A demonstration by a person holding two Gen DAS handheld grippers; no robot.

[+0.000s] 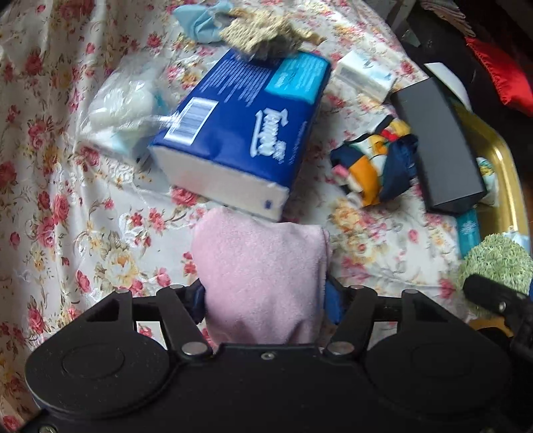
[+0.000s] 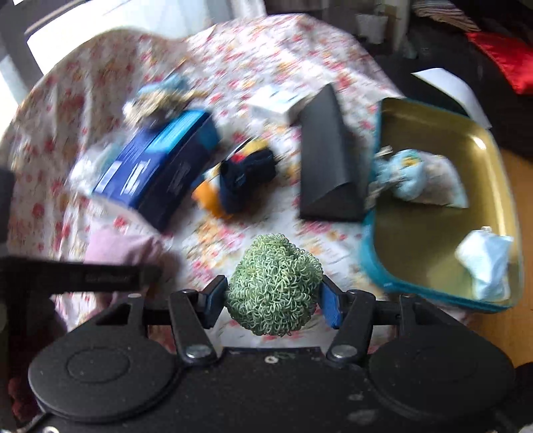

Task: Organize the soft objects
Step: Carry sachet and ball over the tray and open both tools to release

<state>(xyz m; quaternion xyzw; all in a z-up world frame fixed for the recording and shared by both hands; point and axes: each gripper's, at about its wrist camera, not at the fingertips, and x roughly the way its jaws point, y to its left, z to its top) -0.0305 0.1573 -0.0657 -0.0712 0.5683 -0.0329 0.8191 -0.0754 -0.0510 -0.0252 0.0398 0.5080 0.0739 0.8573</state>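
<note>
My left gripper (image 1: 266, 299) is shut on a folded pink cloth (image 1: 260, 273), which bulges out between its blue pads just above the floral tablecloth. My right gripper (image 2: 271, 299) is shut on a green curly scrubber ball (image 2: 274, 283), held clear of the table; the same ball (image 1: 496, 263) shows at the right edge of the left wrist view. The pink cloth (image 2: 123, 246) appears blurred at the lower left of the right wrist view. A gold tray (image 2: 429, 233) with a teal rim stands to the right and holds two pale blue soft items (image 2: 486, 263).
On the floral cloth (image 1: 60, 200) lie a blue tissue pack (image 1: 240, 133), a clear bag of white items (image 1: 123, 106), a beige knitted piece (image 1: 263, 30), a multicoloured folded fabric (image 1: 376, 163), a black box (image 1: 439, 146) and a small white pack (image 1: 363, 73). A red cushion (image 1: 503, 73) lies beyond.
</note>
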